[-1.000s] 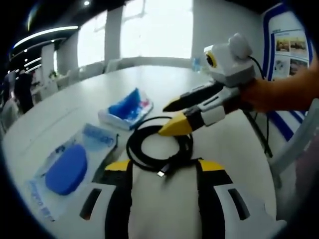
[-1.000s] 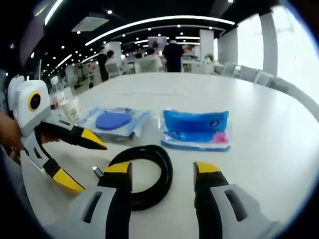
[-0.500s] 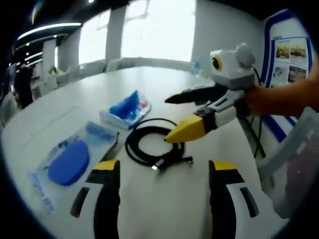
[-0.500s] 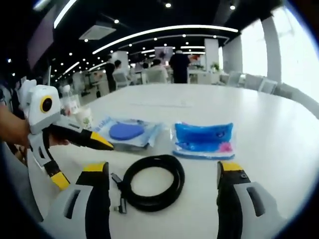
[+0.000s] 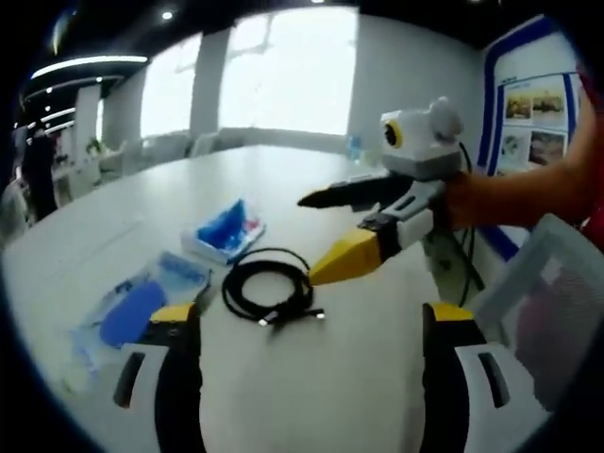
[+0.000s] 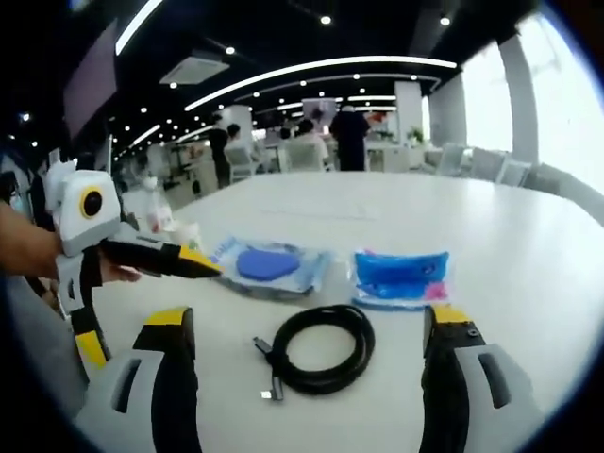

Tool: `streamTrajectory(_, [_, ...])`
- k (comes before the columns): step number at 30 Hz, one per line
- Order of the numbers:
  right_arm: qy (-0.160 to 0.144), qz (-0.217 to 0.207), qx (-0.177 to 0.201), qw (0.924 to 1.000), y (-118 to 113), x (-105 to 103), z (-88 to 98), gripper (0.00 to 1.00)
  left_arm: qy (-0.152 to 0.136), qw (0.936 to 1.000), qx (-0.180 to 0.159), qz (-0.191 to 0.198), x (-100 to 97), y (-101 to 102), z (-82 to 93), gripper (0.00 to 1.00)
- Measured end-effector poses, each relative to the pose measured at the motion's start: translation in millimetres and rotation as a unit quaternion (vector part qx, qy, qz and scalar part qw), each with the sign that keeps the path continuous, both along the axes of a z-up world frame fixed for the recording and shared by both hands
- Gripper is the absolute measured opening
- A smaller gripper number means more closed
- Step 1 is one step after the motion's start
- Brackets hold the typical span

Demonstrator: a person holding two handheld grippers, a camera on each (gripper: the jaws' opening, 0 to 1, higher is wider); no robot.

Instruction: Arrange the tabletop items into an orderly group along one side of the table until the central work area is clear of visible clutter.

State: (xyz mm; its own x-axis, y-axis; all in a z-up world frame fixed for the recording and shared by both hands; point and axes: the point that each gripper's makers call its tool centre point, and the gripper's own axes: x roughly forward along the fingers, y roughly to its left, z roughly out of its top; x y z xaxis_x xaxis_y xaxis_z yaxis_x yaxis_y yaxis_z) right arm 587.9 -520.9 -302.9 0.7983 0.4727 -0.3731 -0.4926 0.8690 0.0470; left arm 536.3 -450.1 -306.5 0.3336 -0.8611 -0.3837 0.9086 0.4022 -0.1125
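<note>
Cable: a black coiled cable point(image 6: 324, 347) lies flat in the middle of the white table point(image 6: 528, 255), free of both grippers; it looks light and floppy, so the coil may sag or unwind when lifted.
Grip point: best pinched across the bundled loop, not at the loose plug end point(image 6: 268, 366).
Pouches: a blue-disc packet point(image 6: 271, 267) and a blue pack point(image 6: 401, 278) sit just beyond the cable, toward the far edge; thin, slick film, likely to slide.
Left gripper point(image 6: 142, 302): jaws wide apart, holding nothing.
Right gripper point(image 5: 330, 234): jaws spread, holding nothing, poised above the table beside the coil.
Unclear: packet print is illegible; the table's near edge is cut off.
</note>
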Motion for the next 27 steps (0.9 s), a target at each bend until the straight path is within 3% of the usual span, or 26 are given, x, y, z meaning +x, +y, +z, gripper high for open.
streamTrajectory(5, [-0.011, 0.005, -0.001, 0.9999, 6.7, -8.7, 12.2, 1.0, -0.007, 0.9999, -0.003, 0.007, -11.7, 17.2, 15.8, 0.99])
streamTrajectory(11, [-0.019, 0.011, -0.002, 0.9998, 12.7, -18.6, 21.8, 1.0, 0.001, 0.9996, 0.003, 0.026, -24.7, 43.8, 22.6, 0.99])
streamTrajectory(15, [-0.022, 0.017, -0.004, 0.9996, 16.9, -25.2, 26.6, 1.0, -0.008, 0.9986, -0.01, 0.05, -30.2, 64.8, 32.2, 0.99])
streamTrajectory(27, [-0.033, 0.024, -0.009, 0.9991, 22.6, -43.2, 38.5, 1.0, -0.045, 0.9892, -0.044, 0.132, -37.2, 131.6, 68.1, 0.99])
